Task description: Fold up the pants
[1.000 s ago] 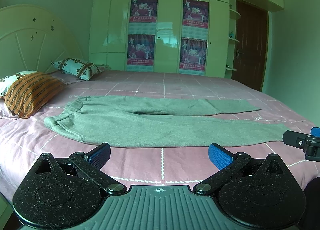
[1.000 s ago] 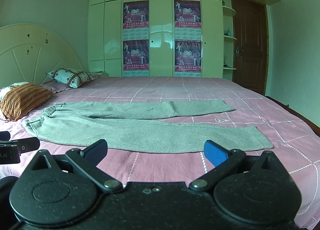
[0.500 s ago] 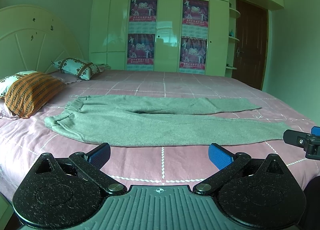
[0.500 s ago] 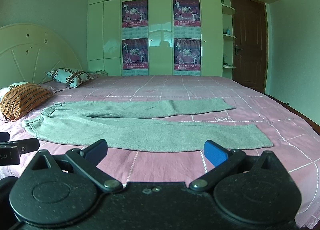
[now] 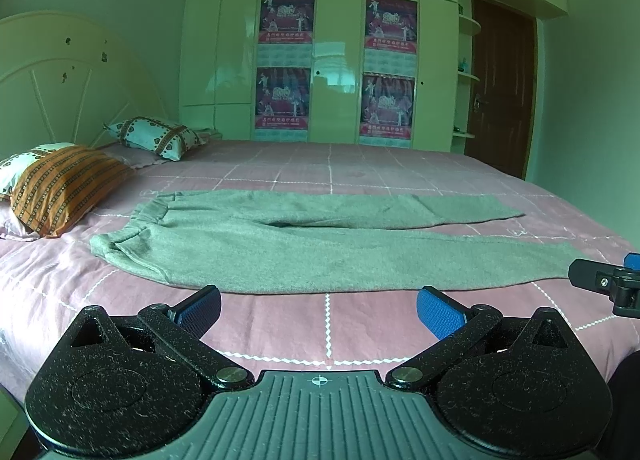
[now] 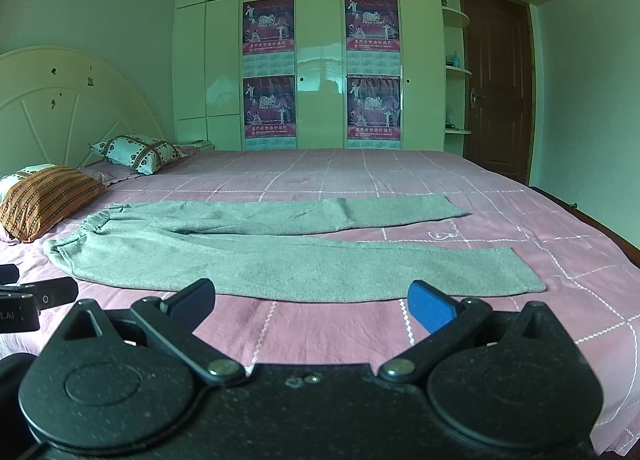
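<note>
I have the grey pants (image 5: 320, 248) spread flat along the near edge of the bed (image 5: 360, 324), waistband toward the headboard end, legs slightly apart — nothing folded yet. My left gripper (image 5: 318, 306) and right gripper (image 6: 311, 300) both hover just short of the near leg, jaws spread wide and empty. This looks like the approach; next I'd need to pinch the near leg's edge at two places and carry it over the far leg.

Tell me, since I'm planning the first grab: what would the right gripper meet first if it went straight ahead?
Probably the near leg of the pants, lying flat on the bed. The right gripper is open, with only pink sheet before that leg; depth is uncertain.
</note>
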